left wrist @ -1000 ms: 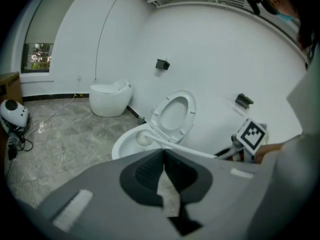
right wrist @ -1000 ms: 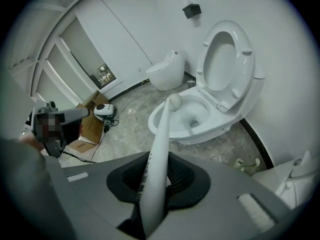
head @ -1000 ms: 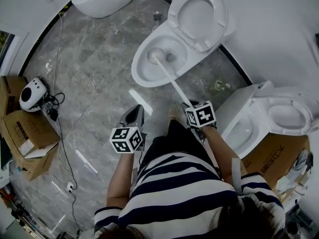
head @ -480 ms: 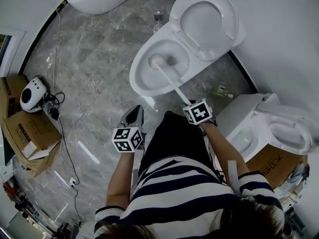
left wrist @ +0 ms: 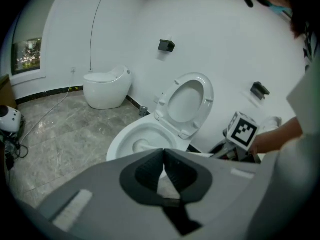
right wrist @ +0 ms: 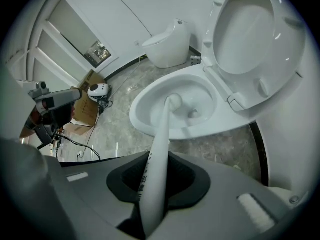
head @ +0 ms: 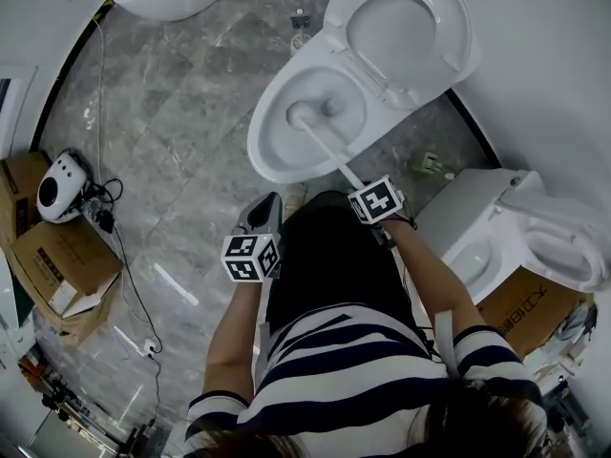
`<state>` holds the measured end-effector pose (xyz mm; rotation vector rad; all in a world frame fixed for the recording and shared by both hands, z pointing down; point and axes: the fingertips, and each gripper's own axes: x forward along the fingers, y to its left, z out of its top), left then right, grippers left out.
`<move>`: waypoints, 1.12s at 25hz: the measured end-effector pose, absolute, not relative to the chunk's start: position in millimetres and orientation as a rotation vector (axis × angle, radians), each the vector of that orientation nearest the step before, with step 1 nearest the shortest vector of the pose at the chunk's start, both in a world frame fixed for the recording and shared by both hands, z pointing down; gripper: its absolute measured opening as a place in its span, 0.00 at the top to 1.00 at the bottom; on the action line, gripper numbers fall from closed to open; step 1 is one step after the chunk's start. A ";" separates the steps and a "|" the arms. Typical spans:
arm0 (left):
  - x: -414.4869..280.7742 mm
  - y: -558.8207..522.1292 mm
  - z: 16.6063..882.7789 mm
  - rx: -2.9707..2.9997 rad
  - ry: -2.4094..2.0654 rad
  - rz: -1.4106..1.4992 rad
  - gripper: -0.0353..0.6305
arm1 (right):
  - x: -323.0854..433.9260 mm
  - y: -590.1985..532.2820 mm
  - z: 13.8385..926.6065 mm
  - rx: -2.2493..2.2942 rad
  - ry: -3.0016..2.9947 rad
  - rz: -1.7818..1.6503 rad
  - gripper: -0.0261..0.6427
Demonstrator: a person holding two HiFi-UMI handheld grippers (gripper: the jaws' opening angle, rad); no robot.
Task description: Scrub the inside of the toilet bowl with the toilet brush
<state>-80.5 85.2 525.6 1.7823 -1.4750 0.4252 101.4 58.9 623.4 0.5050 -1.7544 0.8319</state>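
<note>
The toilet brush (head: 323,149) has its head inside the toilet bowl (head: 260,139). Its handle slants near-right into the right gripper (head: 368,197), whose jaws clamp it. The left gripper (head: 262,219), jaws together on nothing, hangs nearer, left.

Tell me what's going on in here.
A person is cleaning a toilet with a hand-held tool in each hand. The right tool is shut on the handle of the toilet brush, whose head sits down inside the toilet bowl, close to the drain. The lid is raised. The left tool is shut on nothing and is held off to the side.
</note>
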 end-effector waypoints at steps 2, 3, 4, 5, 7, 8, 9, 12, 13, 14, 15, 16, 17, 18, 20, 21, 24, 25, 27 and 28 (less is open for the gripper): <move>-83.3 79.1 533.8 1.791 -1.443 0.436 0.95 | 94.7 54.8 627.6 0.505 -1.740 0.818 0.84; -84.3 76.0 537.7 1.797 -1.425 0.443 0.95 | 90.6 52.0 629.8 0.505 -1.738 0.807 0.83; -85.2 72.5 541.3 1.805 -1.406 0.452 0.95 | 86.2 48.4 632.0 0.505 -1.739 0.795 0.83; -86.2 68.9 544.5 1.816 -1.389 0.462 0.95 | 82.3 44.7 634.0 0.506 -1.741 0.784 0.83; -89.9 61.5 549.8 1.835 -1.365 0.483 0.95 | 75.9 38.2 637.6 0.512 -1.734 0.773 0.83; -92.9 57.9 552.0 1.841 -1.360 0.491 0.95 | 73.0 35.5 639.6 0.514 -1.729 0.768 0.83; -96.1 54.5 554.1 1.846 -1.358 0.497 0.95 | 70.3 33.0 641.9 0.514 -1.725 0.761 0.84; -104.0 46.1 560.1 1.856 -1.346 0.513 0.95 | 64.1 27.0 649.7 0.507 -1.710 0.737 0.83; -105.9 43.9 561.7 1.859 -1.338 0.515 0.95 | 62.6 25.1 651.6 0.507 -1.705 0.731 0.83; -107.7 42.1 563.4 1.863 -1.331 0.518 0.95 | 61.5 23.3 653.0 0.507 -1.702 0.725 0.84; -109.5 40.8 565.2 1.866 -1.324 0.522 0.95 | 61.0 21.6 654.2 0.508 -1.698 0.719 0.84; -111.3 39.9 567.2 1.868 -1.316 0.528 0.95 | 61.1 20.1 655.2 0.508 -1.696 0.714 0.84; -113.3 39.2 569.3 1.869 -1.308 0.536 0.95 | 61.6 18.9 656.1 0.508 -1.694 0.710 0.84; -115.3 38.5 571.5 1.870 -1.299 0.544 0.95 | 62.3 17.8 656.8 0.509 -1.693 0.707 0.84; -118.9 37.1 575.3 1.871 -1.283 0.555 0.95 | 64.0 15.9 658.0 0.511 -1.691 0.703 0.84; -120.2 36.0 576.9 1.872 -1.277 0.557 0.95 | 65.0 14.6 658.5 0.513 -1.689 0.699 0.84; -122.3 31.7 580.2 1.881 -1.264 0.559 0.95 | 67.7 9.9 659.6 0.523 -1.682 0.685 0.84; -122.1 30.0 581.2 1.885 -1.259 0.560 0.95 | 68.1 8.3 660.2 0.527 -1.679 0.682 0.84; -120.5 26.4 582.8 1.896 -1.249 0.562 0.95 | 69.0 5.4 661.3 0.532 -1.673 0.678 0.84; -119.3 24.7 583.2 1.902 -1.243 0.563 0.95 | 69.6 4.1 661.5 0.534 -1.671 0.677 0.84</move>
